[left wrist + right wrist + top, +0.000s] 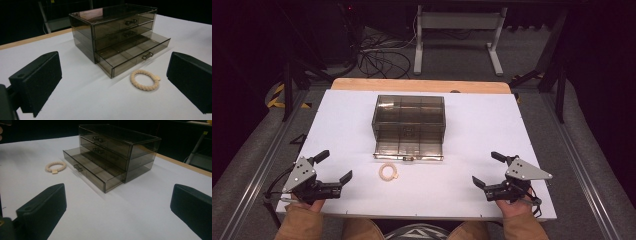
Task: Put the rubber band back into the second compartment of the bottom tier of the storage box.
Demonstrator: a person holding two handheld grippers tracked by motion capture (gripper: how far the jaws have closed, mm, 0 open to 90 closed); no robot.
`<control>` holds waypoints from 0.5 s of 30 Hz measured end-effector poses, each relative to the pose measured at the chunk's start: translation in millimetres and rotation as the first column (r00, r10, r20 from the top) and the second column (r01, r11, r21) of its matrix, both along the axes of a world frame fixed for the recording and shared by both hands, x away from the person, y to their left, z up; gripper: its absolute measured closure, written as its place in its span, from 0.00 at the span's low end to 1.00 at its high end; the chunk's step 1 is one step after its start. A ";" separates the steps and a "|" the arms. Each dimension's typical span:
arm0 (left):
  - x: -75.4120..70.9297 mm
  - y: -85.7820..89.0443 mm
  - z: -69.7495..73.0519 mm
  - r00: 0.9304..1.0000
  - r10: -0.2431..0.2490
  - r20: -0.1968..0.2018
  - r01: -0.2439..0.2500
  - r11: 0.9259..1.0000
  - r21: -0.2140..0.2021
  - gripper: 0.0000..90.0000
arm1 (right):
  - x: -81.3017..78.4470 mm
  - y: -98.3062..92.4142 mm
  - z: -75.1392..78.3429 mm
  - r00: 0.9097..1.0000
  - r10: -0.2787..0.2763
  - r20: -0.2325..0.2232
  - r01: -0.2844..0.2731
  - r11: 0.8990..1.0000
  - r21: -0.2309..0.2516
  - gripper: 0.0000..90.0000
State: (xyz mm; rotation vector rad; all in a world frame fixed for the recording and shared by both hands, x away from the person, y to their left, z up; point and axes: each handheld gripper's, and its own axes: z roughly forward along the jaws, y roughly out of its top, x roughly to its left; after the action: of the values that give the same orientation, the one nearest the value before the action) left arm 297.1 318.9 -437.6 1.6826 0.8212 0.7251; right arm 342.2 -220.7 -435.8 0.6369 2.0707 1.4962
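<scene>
A smoky see-through drawer box point(408, 118) point(112, 27) point(117, 147) stands mid-table with three drawers. Its bottom drawer point(409, 148) point(135, 53) point(92, 171) is pulled out and looks empty. A cream braided ring point(388, 172) point(144, 79) point(55, 166) lies on the white tabletop just in front of that drawer. My left gripper point(333, 166) point(115, 85) rests at the front left, open, with nothing between its jaws. At the front right my right gripper point(488, 169) point(120, 207) is open too, and holds nothing.
The white board point(347, 125) lies on a wooden table whose edge point(362, 84) shows at the back. Beyond it are a floor with cables point(379, 60) and a white desk frame point(457, 30). Sleeved forearms point(299, 225) come in at the bottom.
</scene>
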 end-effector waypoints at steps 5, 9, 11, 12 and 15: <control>-0.8 -2.6 0.9 1.000 -0.002 0.013 0.002 1.000 0.020 0.01 | -0.3 0.8 -0.6 1.000 0.003 -0.005 -0.003 1.000 -0.004 0.02; -0.8 -2.8 0.9 1.000 -0.005 0.015 0.005 1.000 0.024 0.01 | -0.2 0.6 -0.9 1.000 0.003 -0.006 -0.003 1.000 -0.003 0.02; -0.7 -2.4 0.9 1.000 -0.010 0.011 0.010 1.000 0.020 0.01 | -0.2 0.8 -1.0 1.000 0.004 -0.007 -0.004 1.000 -0.003 0.02; -0.8 -2.4 0.8 1.000 -0.011 0.011 0.011 1.000 0.014 0.01 | -0.3 1.0 -0.9 1.000 0.004 -0.008 -0.004 1.000 -0.002 0.02; -1.0 -1.8 1.2 1.000 -0.021 0.013 0.021 1.000 0.007 0.02 | -0.6 1.3 -0.8 1.000 0.007 -0.004 -0.007 1.000 -0.004 0.03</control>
State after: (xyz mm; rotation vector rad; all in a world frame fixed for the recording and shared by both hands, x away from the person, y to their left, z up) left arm 296.1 317.1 -436.5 1.6891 0.7915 0.7246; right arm 341.6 -219.4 -436.5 0.6326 2.0807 1.4951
